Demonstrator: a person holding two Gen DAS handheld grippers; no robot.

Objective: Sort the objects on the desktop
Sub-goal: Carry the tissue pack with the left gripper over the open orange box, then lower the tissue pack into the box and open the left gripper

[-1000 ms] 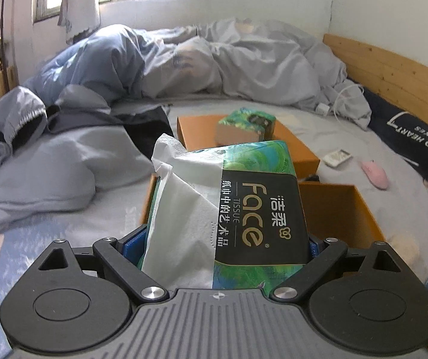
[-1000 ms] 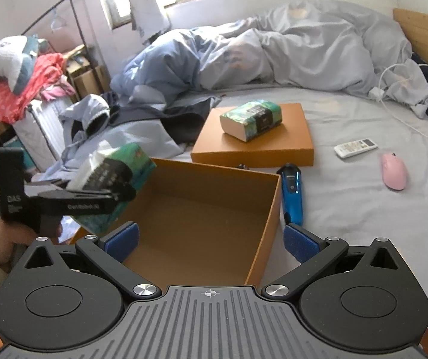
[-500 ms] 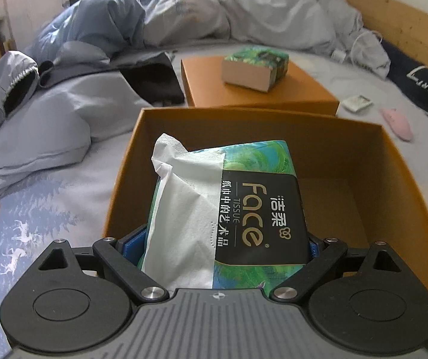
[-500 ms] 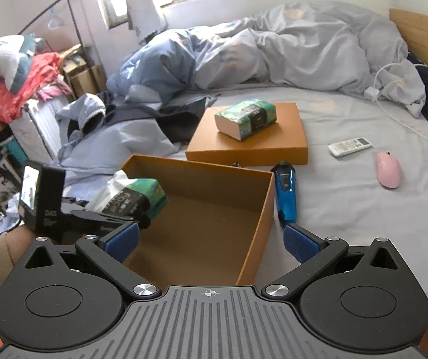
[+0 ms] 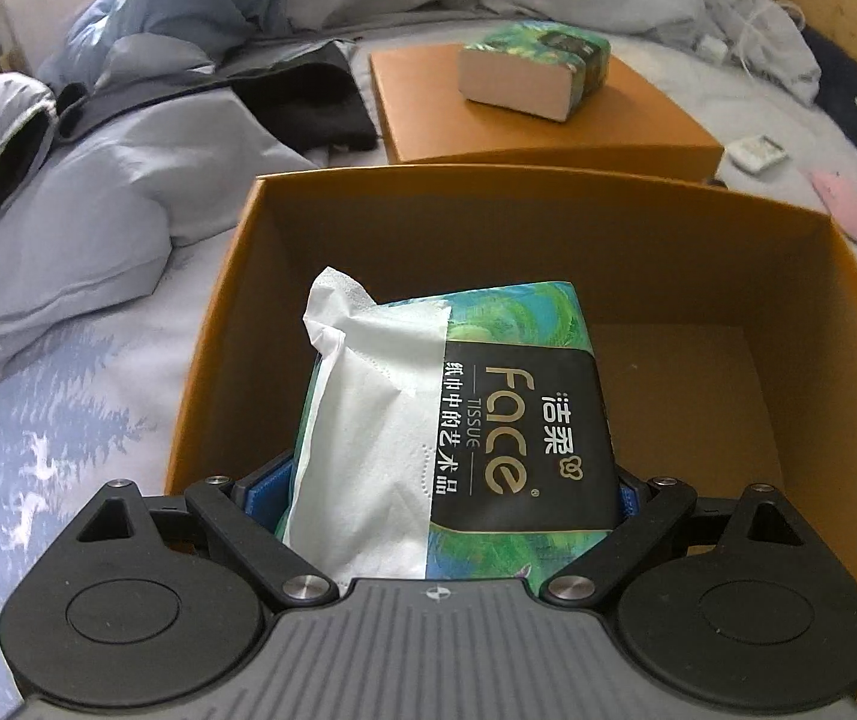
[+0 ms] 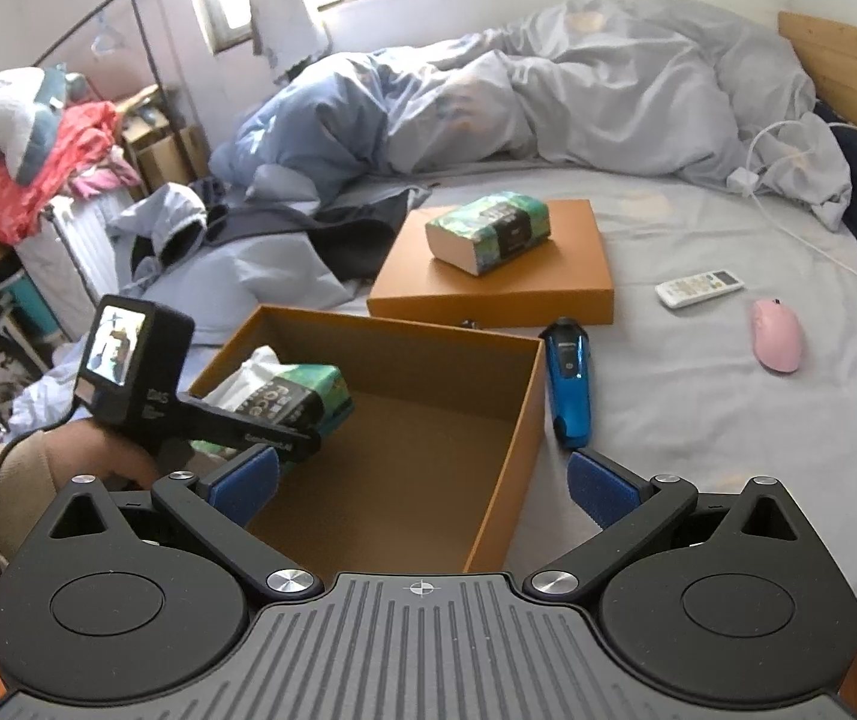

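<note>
Blue shaver (image 6: pixel 569 387) lies just beside open box (image 6: pixel 506 456), mouse (image 6: pixel 777 335) apart.

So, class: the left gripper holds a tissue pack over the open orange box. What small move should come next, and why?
Probably lower it a little further, then release. The left gripper is clamped on the tissue pack, which is already inside the walls of the orange box but looks short of the bare floor, so dropping it now might tip it.

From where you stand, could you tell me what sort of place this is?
Most likely a lived-in bedroom: a bed with a rumpled duvet, a wooden headboard, and a clothes rack beside piled laundry.
</note>
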